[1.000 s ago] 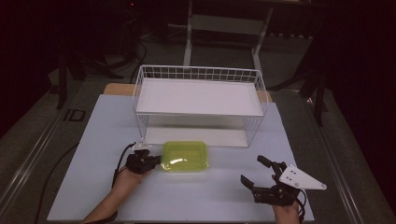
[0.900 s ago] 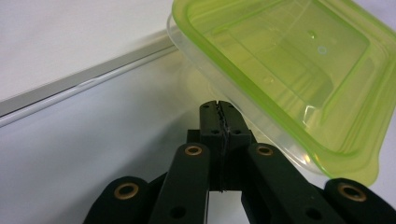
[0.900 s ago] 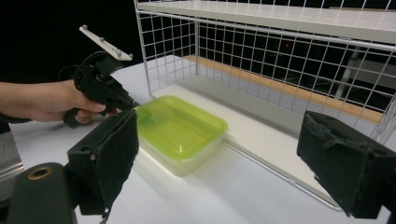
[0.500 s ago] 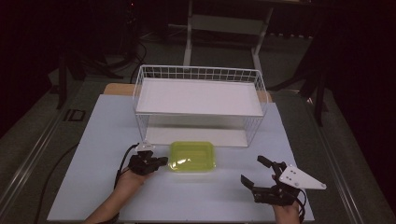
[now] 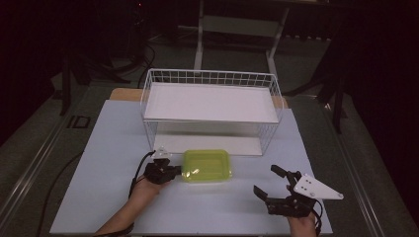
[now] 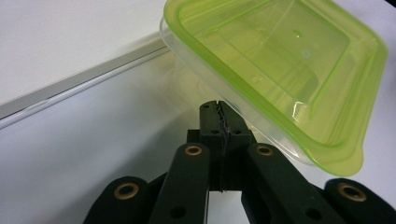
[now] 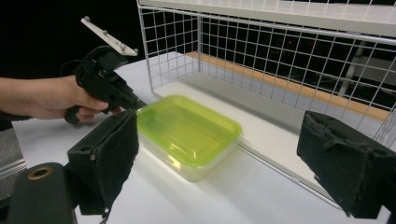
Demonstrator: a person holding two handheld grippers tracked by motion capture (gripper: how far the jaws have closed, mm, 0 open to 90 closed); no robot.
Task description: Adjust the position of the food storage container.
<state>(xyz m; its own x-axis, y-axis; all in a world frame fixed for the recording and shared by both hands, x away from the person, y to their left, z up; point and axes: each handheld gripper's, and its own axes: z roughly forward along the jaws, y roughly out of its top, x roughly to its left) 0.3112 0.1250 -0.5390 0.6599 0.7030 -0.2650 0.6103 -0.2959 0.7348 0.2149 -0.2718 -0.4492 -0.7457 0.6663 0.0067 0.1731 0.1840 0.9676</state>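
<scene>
Left gripper [image 5: 174, 171] sits at the left short end of the green-lidded container [image 5: 207, 165]; its jaws are fully closed, pad to pad, with nothing between them; in the left gripper view the closed tips [image 6: 218, 112] meet the clear tub wall just under the lid's lip, though actual contact is hard to confirm from that angle. Closed jaws make a blunt pusher, so I judge this is a shove toward the rack, not a pick.

Container lies flat on the pale table [image 5: 108, 148], just in front of the white wire rack [image 5: 210, 78], near the edge of the rack's lower shelf [image 5: 247, 145]; lid on.

Right gripper [image 5: 279, 190] is well apart at the near right, jaws spread wide and empty; its two foam-faced pads frame the container in the right gripper view, so it looks parked, or staged to catch the far end.

Materials: tub is clear thin plastic, rectangular with rounded corners; lid is translucent lime green, glossy, with a raised rim and a small corner tab; the rack is a white coated wire grid with flat white shelf panels; the gripper pads are black and fuzzy; the table is matte.
</scene>
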